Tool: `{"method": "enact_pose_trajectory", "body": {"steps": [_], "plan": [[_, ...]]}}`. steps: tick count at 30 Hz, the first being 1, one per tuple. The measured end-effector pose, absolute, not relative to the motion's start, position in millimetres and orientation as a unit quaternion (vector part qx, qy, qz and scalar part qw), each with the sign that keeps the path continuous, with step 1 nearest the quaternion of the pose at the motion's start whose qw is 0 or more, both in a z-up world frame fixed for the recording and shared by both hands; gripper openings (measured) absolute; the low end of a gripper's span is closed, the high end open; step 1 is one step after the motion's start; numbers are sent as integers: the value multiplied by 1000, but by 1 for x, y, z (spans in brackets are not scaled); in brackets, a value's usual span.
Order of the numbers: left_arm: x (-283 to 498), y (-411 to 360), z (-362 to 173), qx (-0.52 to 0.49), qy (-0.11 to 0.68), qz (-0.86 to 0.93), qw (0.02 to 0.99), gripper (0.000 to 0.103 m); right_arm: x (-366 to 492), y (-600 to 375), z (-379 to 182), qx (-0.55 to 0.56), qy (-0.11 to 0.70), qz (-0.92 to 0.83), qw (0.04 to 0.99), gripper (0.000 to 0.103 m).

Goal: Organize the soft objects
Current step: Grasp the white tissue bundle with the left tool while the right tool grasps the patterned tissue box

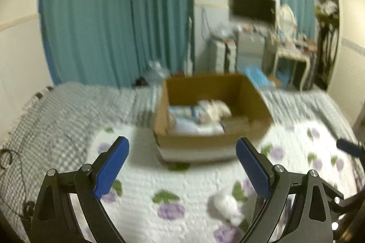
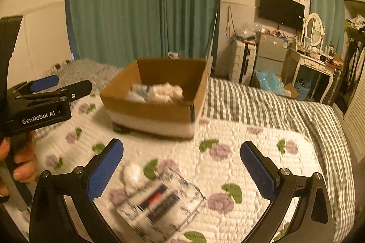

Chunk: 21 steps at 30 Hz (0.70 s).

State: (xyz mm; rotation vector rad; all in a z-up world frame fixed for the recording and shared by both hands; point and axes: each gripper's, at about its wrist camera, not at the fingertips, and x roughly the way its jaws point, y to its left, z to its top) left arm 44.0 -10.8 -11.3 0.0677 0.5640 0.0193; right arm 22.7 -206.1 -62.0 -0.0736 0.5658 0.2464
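Here, both claws spread wide and empty above the floral quilt (image 2: 239, 135): left gripper (image 1: 182, 165), right gripper (image 2: 182, 168). Cardboard box (image 2: 146, 109) on that quilt, soft packs inside. White fluffy toy (image 2: 133, 175) and clear-wrapped pack (image 2: 159, 204) nearer than the box, under the right gripper.

Teal curtains (image 2: 146, 3), wall television (image 2: 281, 9), white dressing table (image 2: 319, 65) beyond bed (image 2: 262, 101).

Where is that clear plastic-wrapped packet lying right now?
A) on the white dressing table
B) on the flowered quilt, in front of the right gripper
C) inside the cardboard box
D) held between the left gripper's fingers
B: the clear packet lies flat on the flowered quilt, just ahead of the open right gripper, well short of the cardboard box.
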Motion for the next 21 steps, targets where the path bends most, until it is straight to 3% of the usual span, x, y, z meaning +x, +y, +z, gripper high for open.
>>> {"method": "enact_pose_trajectory", "body": {"steps": [21], "plan": [[71,-44,-141,59,440,-39,895,94,35,-215,-167,3,413,142,900,103]]}}
